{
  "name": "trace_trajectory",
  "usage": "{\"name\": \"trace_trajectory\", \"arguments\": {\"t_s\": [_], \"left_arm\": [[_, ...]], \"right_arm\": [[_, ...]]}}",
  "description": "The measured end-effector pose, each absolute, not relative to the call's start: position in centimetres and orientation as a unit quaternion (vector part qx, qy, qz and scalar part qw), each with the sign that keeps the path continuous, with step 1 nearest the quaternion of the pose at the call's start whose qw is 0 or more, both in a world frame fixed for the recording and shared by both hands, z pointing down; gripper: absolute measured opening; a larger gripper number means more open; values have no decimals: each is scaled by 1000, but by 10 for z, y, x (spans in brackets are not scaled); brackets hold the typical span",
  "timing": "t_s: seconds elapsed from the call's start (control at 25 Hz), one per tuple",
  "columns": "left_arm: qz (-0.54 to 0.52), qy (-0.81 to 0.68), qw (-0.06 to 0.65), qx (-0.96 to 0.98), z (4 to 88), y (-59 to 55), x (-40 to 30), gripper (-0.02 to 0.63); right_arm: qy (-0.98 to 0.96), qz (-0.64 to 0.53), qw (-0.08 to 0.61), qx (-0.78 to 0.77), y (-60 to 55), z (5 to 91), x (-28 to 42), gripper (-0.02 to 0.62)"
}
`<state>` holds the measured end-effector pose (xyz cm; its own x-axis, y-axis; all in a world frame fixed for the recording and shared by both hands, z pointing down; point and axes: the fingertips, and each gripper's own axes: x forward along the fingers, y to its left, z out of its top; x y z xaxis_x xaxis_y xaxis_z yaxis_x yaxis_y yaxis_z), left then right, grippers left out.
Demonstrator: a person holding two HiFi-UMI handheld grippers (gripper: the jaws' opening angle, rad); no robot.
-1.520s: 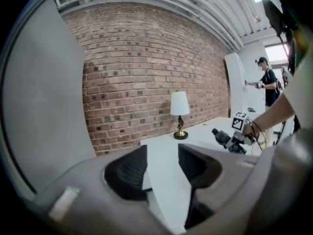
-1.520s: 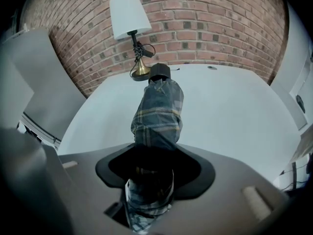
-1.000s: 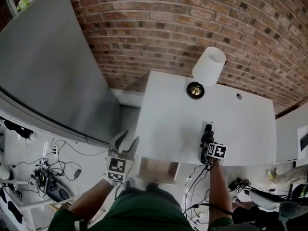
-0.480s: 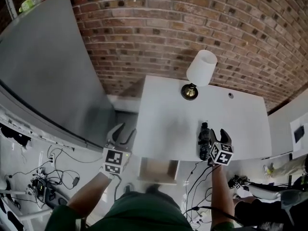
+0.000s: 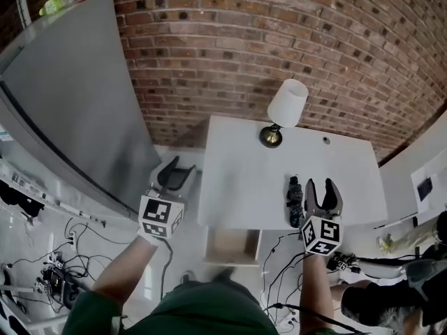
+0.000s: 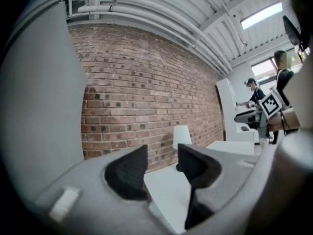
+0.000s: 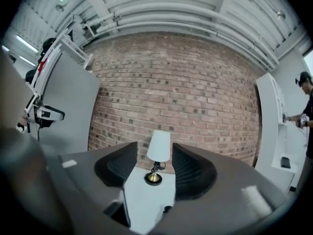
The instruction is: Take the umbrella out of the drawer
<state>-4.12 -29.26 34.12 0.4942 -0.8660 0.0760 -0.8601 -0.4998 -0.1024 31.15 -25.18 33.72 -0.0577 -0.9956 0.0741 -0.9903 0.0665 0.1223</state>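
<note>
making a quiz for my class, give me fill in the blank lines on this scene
The black umbrella lies on the white ____.
Below its front edge the drawer stands ____.
The lamp stands in front of a ____ wall.
Missing words: table; open; brick.

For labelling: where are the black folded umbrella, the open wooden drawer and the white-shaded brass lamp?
black folded umbrella (image 5: 294, 199), head view, middle.
open wooden drawer (image 5: 232, 247), head view, bare bottom.
white-shaded brass lamp (image 5: 287, 103), head view, shade.
</note>
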Motion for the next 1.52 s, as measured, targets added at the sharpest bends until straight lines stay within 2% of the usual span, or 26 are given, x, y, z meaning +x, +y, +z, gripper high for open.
{"name": "trace_trajectory", "arguments": {"t_s": [0.4, 0.6, 0.8, 1.08, 1.28, 1.36, 1.52], "left_arm": [[8, 464, 96, -880, 258, -260, -39, 192], [44, 464, 142, -873, 228, -234, -44, 192], [68, 453, 159, -874, 211, -212, -53, 155], [87, 450, 159, -874, 196, -198, -63, 155], [77, 453, 154, -875, 207, -200, -67, 146], [74, 457, 149, -874, 211, -202, -67, 143], [75, 459, 150, -873, 209, -204, -62, 141]], "right_arm": [[-721, -114, 34, 683, -198, 255, 244, 222], [-715, -185, 46, 673, -172, 231, 210, 179], [-723, -178, 38, 667, -157, 225, 186, 179], [-727, -179, 3, 662, -140, 209, 170, 179], [-731, -176, 6, 659, -136, 206, 166, 178], [-733, -174, 12, 658, -137, 206, 166, 122], [-726, -193, 18, 660, -137, 201, 169, 112]]}}
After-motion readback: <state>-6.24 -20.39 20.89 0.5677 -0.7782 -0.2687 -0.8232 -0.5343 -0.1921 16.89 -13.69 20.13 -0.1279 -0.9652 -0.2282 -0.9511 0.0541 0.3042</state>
